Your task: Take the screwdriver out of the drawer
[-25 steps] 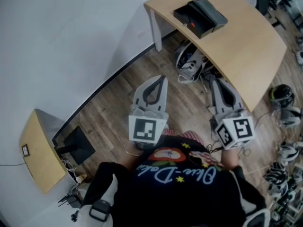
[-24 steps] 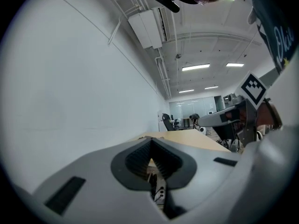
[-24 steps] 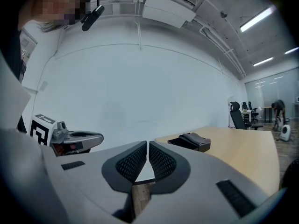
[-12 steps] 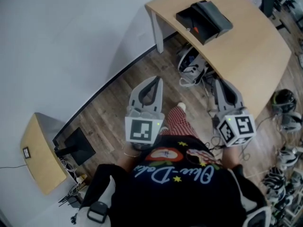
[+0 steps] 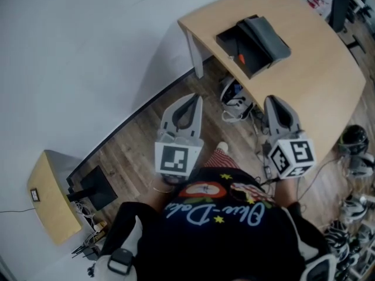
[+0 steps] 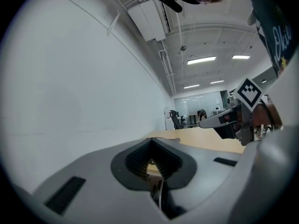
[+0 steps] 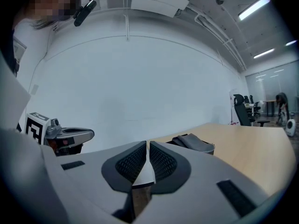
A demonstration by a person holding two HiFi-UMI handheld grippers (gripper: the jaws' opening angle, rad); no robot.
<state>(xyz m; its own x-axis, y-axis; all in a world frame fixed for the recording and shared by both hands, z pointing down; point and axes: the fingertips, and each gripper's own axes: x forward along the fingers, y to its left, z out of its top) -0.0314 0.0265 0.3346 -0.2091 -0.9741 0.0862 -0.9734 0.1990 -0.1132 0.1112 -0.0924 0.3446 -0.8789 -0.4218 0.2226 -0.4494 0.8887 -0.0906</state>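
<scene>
While both are hanging over the floor just ahead of the person's chest, the left tool (image 5: 196, 98) and the right tool (image 5: 273, 101) are each sitting with jaws closed tip to tip on nothing. The approach is looking like the step in hand, so it is best done by stepping up to the surface (image 5: 319, 63) and spreading one tool's jaws before reaching in. The open drawer (image 5: 233, 40) of the black box (image 5: 266, 31) is lying well ahead of both tools, nearer the right one, and an orange-red speck in it is probably the screwdriver (image 5: 240, 57) — too small to be sure.

Wooden table (image 5: 319, 63), small side table (image 5: 50, 206), plank floor (image 5: 140, 134).
</scene>
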